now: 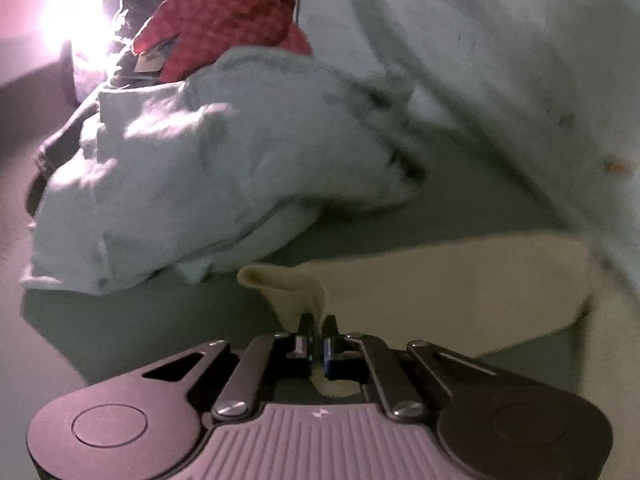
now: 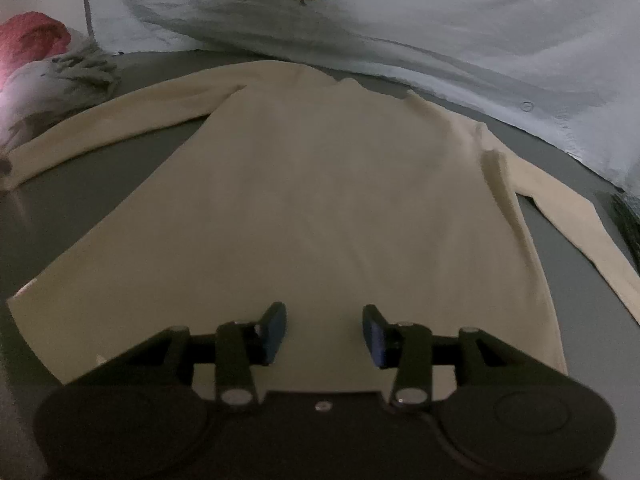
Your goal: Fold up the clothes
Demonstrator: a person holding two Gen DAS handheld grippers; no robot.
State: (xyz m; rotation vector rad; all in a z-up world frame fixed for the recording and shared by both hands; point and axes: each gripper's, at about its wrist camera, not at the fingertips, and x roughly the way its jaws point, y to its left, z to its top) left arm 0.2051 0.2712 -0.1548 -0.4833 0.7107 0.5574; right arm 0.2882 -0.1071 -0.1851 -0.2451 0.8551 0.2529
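Left claw point(image 1: 319, 325) pinches the cream sweater's point(image 2: 320, 200) sleeve end; right claw point(image 2: 325, 330) hangs wide over its flat hem.

Both views are dimly lit and bent by fisheye distortion, with black corners at the top. In the left wrist view, strong glare point(image 1: 76, 28) is thrown from the upper left, and a pinkish cast is spread over the left gripper point(image 1: 318, 326). The pale blue cloth point(image 1: 180, 184) is smeared by motion blur. The right wrist view is darker, grainy and softly focused.
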